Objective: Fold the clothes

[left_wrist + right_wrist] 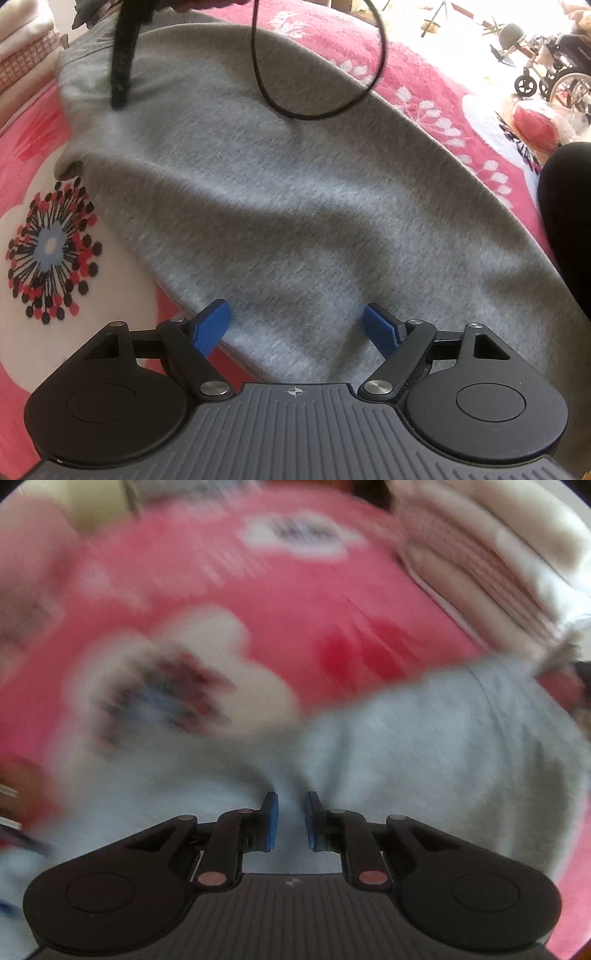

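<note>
One grey garment [295, 192] lies spread on the pink flowered blanket [424, 85], its long edges fairly straight, with soft ripples across the middle; from its narrow outline it looks folded lengthwise already, though no layering is clear enough to confirm. Left gripper [296, 325] hovers over the near end of the cloth, jaws spread wide, nothing between the blue pads. Right gripper [291, 821] is low over the same grey garment [443, 738]; jaws nearly together with a narrow gap, and cloth seems bunched up at the tips, but that view is badly blurred, so I cannot tell whether it pinches fabric. A black cable [317, 74] loops over the far part of the garment. A stack of pale folded cloth [26, 44] sits at the blanket's far corner, suggesting finished pieces. Judgement: early to mid fold on this garment; crosswise folds, smoothing and stacking remain.
</note>
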The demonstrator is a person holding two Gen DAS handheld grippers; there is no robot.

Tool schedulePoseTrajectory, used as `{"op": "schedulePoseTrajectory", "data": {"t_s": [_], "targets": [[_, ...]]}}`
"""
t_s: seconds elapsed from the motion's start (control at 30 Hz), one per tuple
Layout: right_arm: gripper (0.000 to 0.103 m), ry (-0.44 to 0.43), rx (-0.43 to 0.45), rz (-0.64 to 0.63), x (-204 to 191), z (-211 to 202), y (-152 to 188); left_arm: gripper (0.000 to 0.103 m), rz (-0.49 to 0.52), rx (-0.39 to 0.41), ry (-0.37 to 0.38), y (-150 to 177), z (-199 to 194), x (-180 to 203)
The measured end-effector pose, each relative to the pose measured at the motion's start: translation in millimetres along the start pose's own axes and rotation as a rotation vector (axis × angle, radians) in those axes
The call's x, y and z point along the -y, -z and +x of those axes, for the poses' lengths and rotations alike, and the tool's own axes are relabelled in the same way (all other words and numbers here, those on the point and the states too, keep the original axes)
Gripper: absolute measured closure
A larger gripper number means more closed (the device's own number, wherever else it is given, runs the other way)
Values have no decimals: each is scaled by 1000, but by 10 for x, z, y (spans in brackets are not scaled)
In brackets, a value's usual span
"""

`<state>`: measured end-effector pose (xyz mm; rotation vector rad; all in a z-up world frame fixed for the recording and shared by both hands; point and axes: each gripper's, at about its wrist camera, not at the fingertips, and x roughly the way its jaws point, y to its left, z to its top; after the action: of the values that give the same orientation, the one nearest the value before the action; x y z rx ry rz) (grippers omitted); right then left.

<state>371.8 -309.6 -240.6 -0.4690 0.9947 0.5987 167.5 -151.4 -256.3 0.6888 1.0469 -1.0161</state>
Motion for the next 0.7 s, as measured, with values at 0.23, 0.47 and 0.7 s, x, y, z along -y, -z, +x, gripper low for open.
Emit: {"op": "schedulePoseTrajectory", "data": {"t_s": [0.23,0.47,0.7], "targets": [[87,-217,50,-43,-300,-377,-97,23,-15,-3,15,113,-37,-18],[86,-79,1,22,-372,-122,-115,22,-10,-7,11,143,-29,-1],[86,-265,-7,-156,-751,-576,-30,22,-40,1,12,157,-51,-79]]}}
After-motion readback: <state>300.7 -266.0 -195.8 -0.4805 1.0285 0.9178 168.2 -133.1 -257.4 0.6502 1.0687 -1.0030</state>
